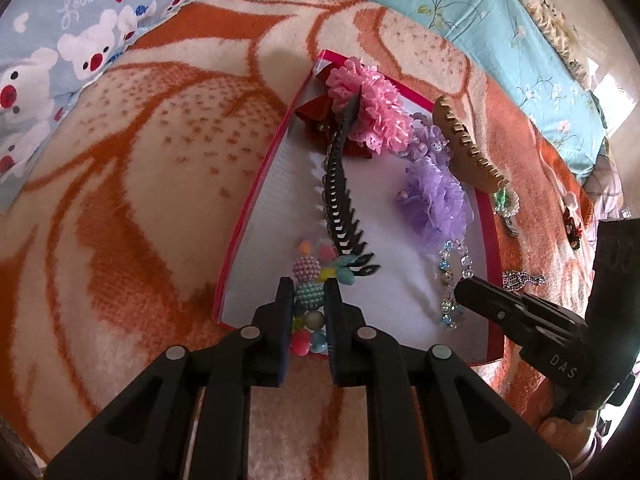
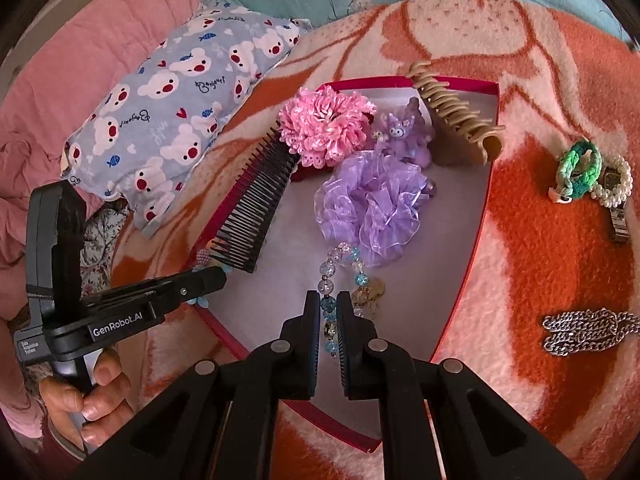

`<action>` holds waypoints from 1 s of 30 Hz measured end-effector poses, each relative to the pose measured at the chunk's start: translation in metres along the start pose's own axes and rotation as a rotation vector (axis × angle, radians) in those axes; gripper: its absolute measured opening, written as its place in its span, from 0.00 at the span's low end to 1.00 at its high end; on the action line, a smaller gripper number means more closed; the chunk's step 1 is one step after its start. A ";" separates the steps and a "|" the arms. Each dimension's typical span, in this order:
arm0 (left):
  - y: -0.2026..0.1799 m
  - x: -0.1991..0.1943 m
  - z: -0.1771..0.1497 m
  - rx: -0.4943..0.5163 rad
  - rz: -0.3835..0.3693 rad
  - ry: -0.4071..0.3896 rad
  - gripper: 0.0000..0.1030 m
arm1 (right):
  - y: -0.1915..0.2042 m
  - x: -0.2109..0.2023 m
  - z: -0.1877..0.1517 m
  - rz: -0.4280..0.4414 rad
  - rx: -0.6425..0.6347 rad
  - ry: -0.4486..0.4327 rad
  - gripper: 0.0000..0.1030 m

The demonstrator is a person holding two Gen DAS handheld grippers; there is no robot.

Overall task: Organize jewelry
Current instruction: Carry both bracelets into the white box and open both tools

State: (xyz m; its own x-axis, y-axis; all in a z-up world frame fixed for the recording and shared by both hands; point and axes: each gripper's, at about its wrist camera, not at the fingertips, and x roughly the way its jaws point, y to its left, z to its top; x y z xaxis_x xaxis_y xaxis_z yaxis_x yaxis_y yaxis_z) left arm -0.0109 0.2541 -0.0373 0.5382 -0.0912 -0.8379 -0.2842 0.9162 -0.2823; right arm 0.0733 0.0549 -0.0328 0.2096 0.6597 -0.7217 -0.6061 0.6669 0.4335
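Note:
A red-rimmed white tray (image 1: 256, 184) (image 2: 472, 240) lies on the blanket. My left gripper (image 1: 308, 284) is shut on a colourful pearl bead bracelet (image 1: 307, 294) at the tray's near edge. My right gripper (image 2: 329, 300) is shut on a clear and blue glass bead bracelet (image 2: 330, 264) (image 1: 450, 276) inside the tray. In the tray lie a black comb (image 1: 340, 196) (image 2: 256, 200), a pink scrunchie (image 1: 376, 108) (image 2: 324, 124), a purple scrunchie (image 1: 440, 196) (image 2: 372, 204), a purple plush clip (image 2: 404, 132) and a tan hair claw (image 1: 468, 144) (image 2: 456, 112).
On the orange and cream blanket (image 2: 540, 248) right of the tray lie a green band (image 2: 580, 168), a pearl watch (image 2: 616, 196) and a silver chain (image 2: 588, 332) (image 1: 520, 278). A bear-print pillow (image 1: 80, 40) (image 2: 176, 108) lies to the left.

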 end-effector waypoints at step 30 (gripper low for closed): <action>-0.007 -0.014 -0.003 0.028 0.036 -0.020 0.36 | -0.001 -0.010 0.001 0.007 0.023 -0.017 0.30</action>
State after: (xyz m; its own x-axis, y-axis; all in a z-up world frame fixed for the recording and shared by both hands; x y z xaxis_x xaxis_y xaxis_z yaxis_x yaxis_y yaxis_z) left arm -0.0184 0.2476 -0.0252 0.5437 -0.0504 -0.8377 -0.2812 0.9296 -0.2384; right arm 0.0723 0.0477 -0.0254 0.2184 0.6697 -0.7098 -0.5900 0.6699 0.4507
